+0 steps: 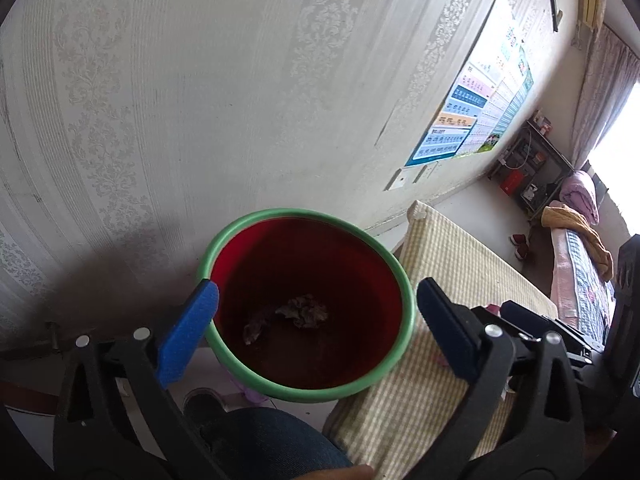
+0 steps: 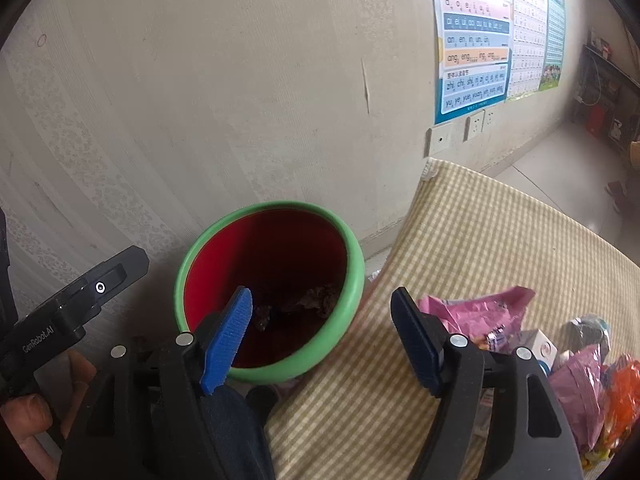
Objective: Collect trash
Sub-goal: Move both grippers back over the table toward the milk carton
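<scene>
Trash lies in two places right now. Crumpled scraps [image 1: 298, 312] sit at the bottom of the red bin with the green rim [image 1: 384, 252], which stands on the floor against the patterned wall, tucked just beside the corner of the striped cloth [image 2: 500, 240] covering the table. More waits on that cloth: a pink wrapper [image 2: 480, 312] nearest the bin, then a small white carton [image 2: 538, 346], a purple packet [image 2: 580, 384] and something orange [image 2: 624, 384] at the far right edge, all bunched close together.

Both tools hang over the bin mouth, tilted downward. The left gripper [image 1: 318, 316] has its blue pads spread wide with nothing between them but the view into the bin. The right gripper [image 2: 322, 334] is parted too, also empty, one pad over the bin and the other over the cloth beside the pink wrapper. A hand [image 2: 36, 412] grips the left tool's handle at the lower left of the right view.

To my eye a drop has been made and the next pick-up is due. That calls for swinging a gripper away from the bin toward the pile, most easily the right one toward the pink wrapper, and closing on a fold of the crinkly film without dragging its neighbours along.
</scene>
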`<state>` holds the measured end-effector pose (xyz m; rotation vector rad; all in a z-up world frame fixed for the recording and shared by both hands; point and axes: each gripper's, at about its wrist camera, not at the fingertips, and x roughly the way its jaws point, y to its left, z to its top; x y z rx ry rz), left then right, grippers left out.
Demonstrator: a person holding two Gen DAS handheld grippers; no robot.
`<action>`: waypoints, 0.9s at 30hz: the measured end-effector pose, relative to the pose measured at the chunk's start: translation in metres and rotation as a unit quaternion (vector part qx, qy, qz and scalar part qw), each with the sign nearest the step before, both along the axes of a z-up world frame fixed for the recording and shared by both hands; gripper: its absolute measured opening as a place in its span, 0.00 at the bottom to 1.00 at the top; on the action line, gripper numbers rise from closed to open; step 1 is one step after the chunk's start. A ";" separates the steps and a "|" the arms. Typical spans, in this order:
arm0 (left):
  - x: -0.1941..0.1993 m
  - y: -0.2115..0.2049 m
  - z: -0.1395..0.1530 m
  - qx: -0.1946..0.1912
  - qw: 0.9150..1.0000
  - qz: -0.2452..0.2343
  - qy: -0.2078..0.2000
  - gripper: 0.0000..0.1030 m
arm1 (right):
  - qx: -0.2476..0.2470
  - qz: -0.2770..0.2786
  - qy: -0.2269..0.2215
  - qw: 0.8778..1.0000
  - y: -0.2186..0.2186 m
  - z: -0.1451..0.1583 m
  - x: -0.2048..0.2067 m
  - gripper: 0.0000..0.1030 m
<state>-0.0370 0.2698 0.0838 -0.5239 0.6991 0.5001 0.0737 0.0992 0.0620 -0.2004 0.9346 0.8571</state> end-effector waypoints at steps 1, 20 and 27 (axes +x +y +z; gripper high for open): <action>0.001 -0.007 0.000 0.000 1.000 -0.008 0.001 0.94 | -0.001 -0.007 0.000 1.000 -0.010 0.000 -0.002 0.69; 0.041 -0.151 0.018 0.009 0.988 -0.156 0.002 0.94 | -0.008 -0.189 -0.051 0.981 -0.220 0.028 -0.009 0.69; 0.063 -0.195 0.007 0.003 0.979 -0.201 0.018 0.94 | -0.016 -0.259 -0.044 0.965 -0.294 0.023 -0.004 0.69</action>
